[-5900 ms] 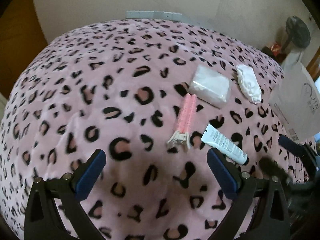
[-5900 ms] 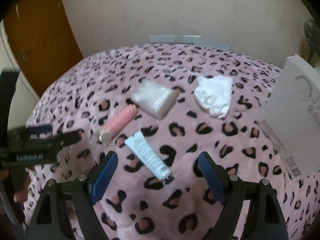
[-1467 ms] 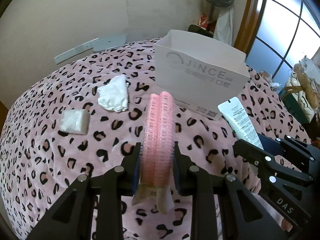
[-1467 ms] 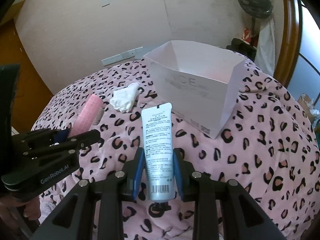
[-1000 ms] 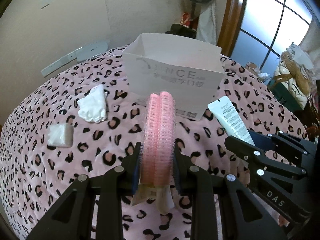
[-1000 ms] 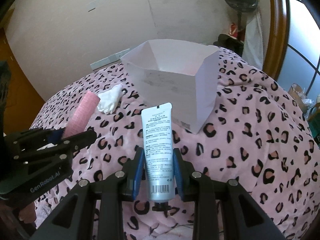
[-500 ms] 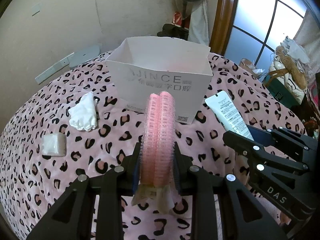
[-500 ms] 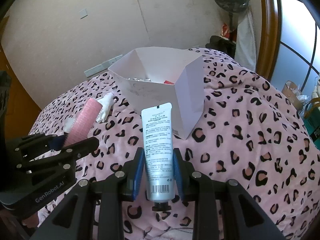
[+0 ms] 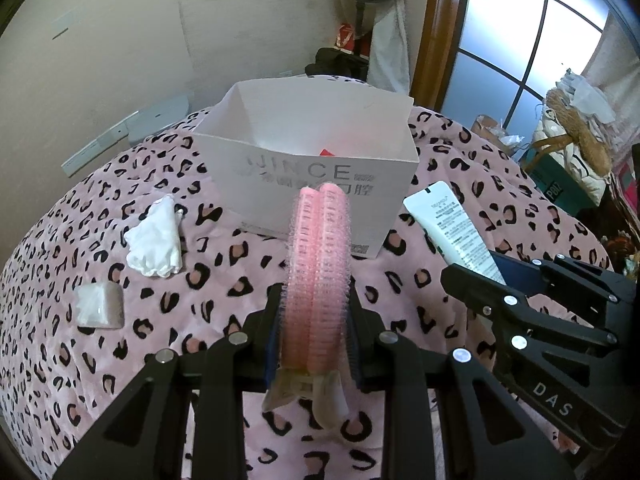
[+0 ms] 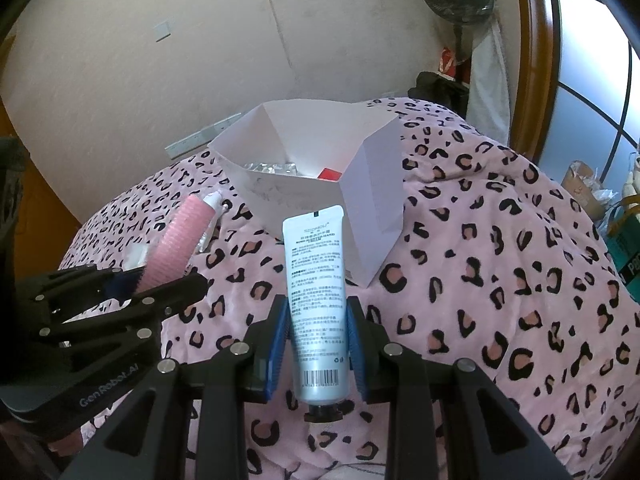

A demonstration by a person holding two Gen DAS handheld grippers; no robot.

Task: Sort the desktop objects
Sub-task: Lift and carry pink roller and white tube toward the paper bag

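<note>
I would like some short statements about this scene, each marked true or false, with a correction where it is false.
1. The left hand-held gripper is shut on the pink bristly hair roller clip. True.
2. The right hand-held gripper is open and holds nothing. False: it is shut on the white plastic cream tube.
3. The white open-topped paper box is empty. False: the right wrist view shows a red item and silvery packets inside.
4. The crumpled white cloth lies on the pink leopard-print blanket. True.
5. The small clear-wrapped white packet lies inside the box. False: it lies on the blanket, left of the box.
</note>
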